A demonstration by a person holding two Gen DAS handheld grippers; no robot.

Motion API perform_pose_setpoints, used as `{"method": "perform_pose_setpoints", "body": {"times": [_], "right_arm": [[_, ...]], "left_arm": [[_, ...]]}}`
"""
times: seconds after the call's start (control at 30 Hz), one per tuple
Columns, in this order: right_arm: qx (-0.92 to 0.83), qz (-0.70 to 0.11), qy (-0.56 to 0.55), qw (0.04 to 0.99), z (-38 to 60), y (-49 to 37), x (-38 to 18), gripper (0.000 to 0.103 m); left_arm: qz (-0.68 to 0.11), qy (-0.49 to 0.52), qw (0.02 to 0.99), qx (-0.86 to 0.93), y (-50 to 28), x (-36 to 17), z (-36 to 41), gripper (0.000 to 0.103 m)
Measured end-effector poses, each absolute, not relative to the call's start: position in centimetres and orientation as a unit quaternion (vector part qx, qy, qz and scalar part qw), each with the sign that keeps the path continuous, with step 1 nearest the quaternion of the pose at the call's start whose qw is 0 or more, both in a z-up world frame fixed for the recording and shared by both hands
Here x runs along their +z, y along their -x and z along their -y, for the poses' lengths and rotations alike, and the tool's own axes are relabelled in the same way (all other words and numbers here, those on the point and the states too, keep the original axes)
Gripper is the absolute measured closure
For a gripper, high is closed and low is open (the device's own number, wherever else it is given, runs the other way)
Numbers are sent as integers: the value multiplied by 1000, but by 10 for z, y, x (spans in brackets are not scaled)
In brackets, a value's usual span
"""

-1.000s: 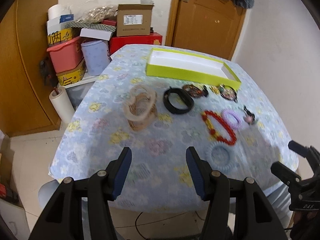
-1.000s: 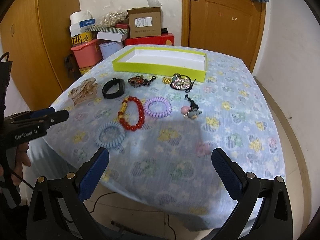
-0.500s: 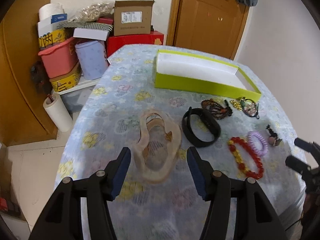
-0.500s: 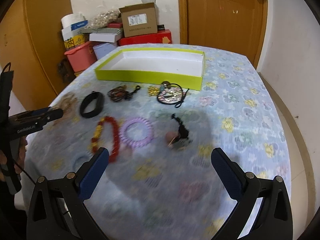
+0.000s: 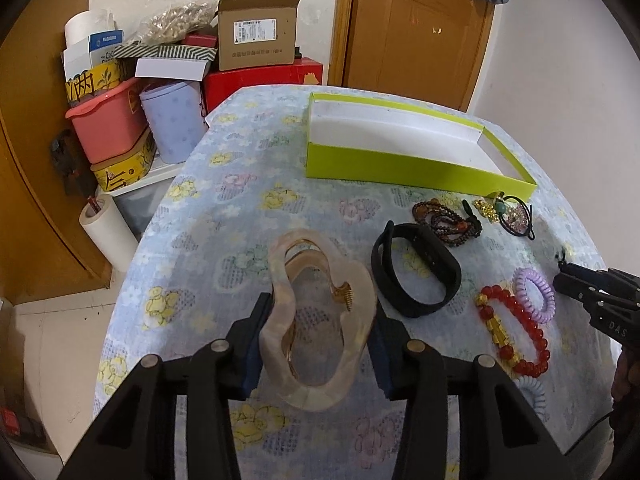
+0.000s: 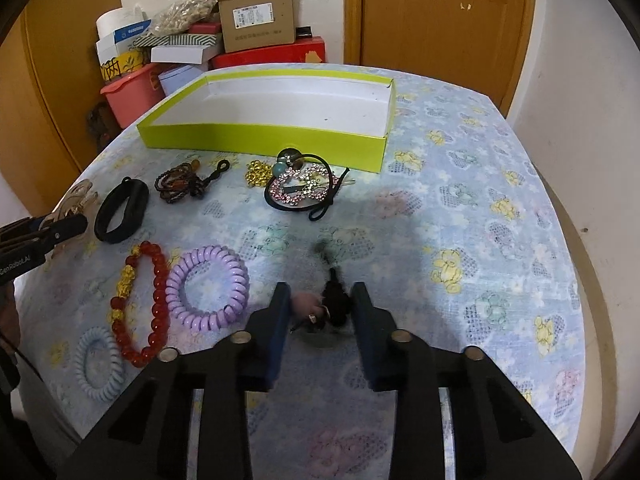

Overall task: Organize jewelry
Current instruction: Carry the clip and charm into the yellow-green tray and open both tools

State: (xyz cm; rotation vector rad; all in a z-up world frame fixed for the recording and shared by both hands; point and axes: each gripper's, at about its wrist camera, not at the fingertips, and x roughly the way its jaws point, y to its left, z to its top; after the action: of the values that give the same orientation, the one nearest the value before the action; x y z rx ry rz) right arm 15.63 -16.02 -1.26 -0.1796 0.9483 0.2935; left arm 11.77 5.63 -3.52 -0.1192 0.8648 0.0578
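Both tongs have just been closing: my left tongs (image 5: 316,340) clamp the beige hair claw (image 5: 316,320), right tongs (image 6: 320,312) pinch the pink-and-black charm (image 6: 324,308) (both on the bench (image 6: 460,208)); lime box (image 6: 264,136) next.

Pale blue counter (image 6: 460,208) cloth scattered with yellow, pink and green flower prints; at its far edge a lime-green box (image 6: 256,136) with a white inside. Nearer the front edge, a translucent peach-beige hair claw (image 5: 316,320), a black band (image 5: 416,276), dark brown beads (image 6: 182,182), a red bead bracelet (image 6: 154,304) with gold charms, a lilac coil tie (image 6: 208,286), a light blue coil tie (image 6: 98,364), a pink rhinestone heart clip (image 6: 302,188) on a black elastic, and gold beads (image 6: 256,172). Black gripper (image 6: 320,312) frames with dark blue pads.
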Motion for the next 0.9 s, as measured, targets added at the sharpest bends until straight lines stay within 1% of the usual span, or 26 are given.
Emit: {"method": "perform_pose_setpoints", "body": {"times": [0.37, 0.6, 0.77, 0.9], "right_arm": [[155, -455, 69, 874, 164, -144, -10, 74], [168, -440, 62, 880, 162, -142, 8, 74], [183, -423, 62, 885, 156, -155, 27, 74], [196, -410, 60, 889, 151, -181, 40, 74]], "left_arm": [[-411, 70, 908, 37, -108, -28, -63, 58], [-405, 71, 911, 33, -106, -12, -63, 58], [-399, 56, 915, 24, -121, 6, -54, 58], [-388, 41, 921, 7, -145, 23, -45, 58]]}}
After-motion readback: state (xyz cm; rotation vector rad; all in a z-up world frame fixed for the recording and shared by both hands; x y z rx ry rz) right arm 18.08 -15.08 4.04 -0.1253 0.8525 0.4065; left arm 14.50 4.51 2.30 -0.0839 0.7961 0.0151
